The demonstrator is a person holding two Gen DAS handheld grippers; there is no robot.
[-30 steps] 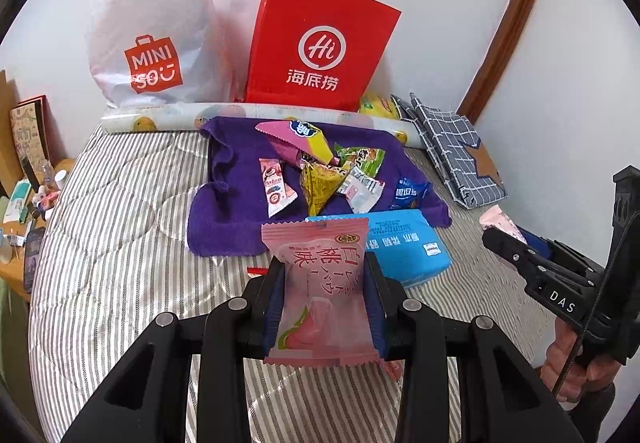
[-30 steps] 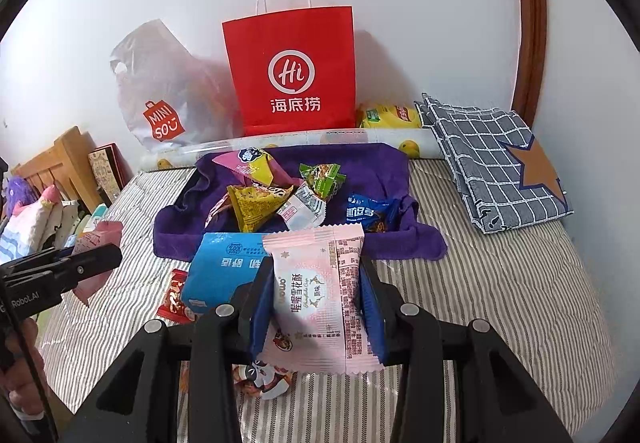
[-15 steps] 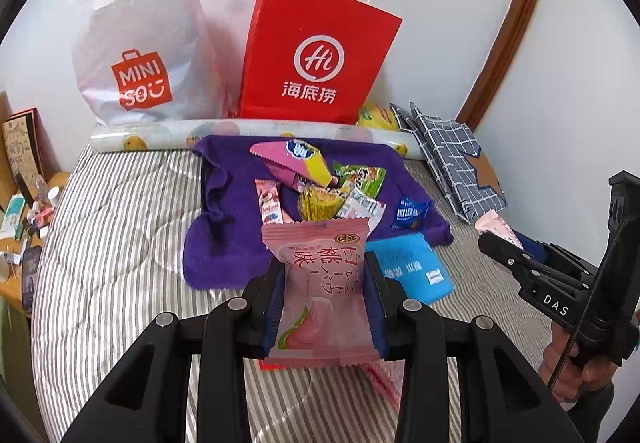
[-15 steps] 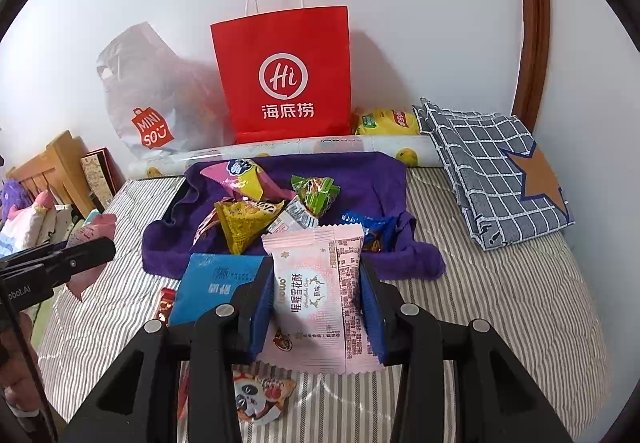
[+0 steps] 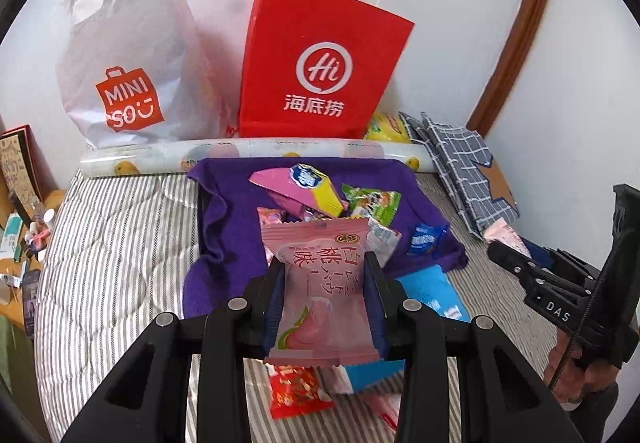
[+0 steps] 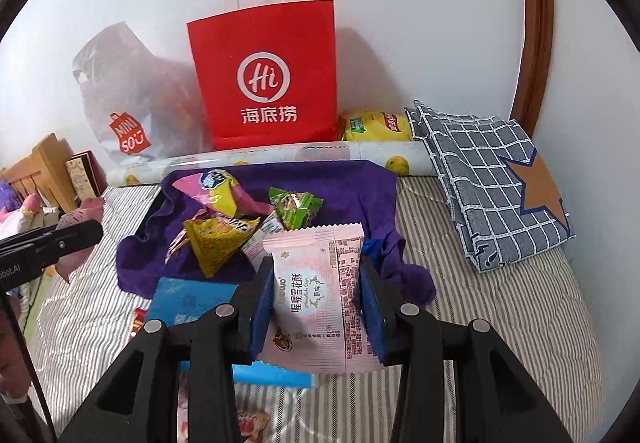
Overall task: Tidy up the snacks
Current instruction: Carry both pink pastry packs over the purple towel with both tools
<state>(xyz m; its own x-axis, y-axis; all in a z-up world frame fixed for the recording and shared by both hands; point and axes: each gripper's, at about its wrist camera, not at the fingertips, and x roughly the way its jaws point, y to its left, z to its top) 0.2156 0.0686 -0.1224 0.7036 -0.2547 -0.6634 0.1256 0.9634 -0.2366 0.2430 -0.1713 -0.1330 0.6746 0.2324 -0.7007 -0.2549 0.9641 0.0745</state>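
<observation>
Both clamped: left gripper [image 5: 325, 299] on pink peach packet [image 5: 320, 293], right gripper [image 6: 318, 301] on pale pink packet [image 6: 320, 295], purple towel [image 5: 224, 211] straight ahead, about equally near.

a home bedroom: striped quilted bed [image 5: 120, 243], wooden headboard [image 6: 44, 167].

Striped bedcover [image 5: 120, 243]: quilted cloth, matt, puckered along its stitching.
Purple towel [image 6: 340, 183]: soft napped cloth, matt.
Checked cloth [image 6: 492, 179]: flat woven fabric, folded.
Red bag [image 5: 320, 63]: smooth paper, slight sheen, thin cord handles.
White bag [image 5: 120, 55]: thin plastic film, creased, semi-glossy.
Pink wrapper [image 5: 320, 291]: glossy plastic film, crimped ends.
Pale pink wrapper [image 6: 320, 295]: satin plastic film, serrated edges.
Headboard [image 6: 44, 167]: varnished wood.
</observation>
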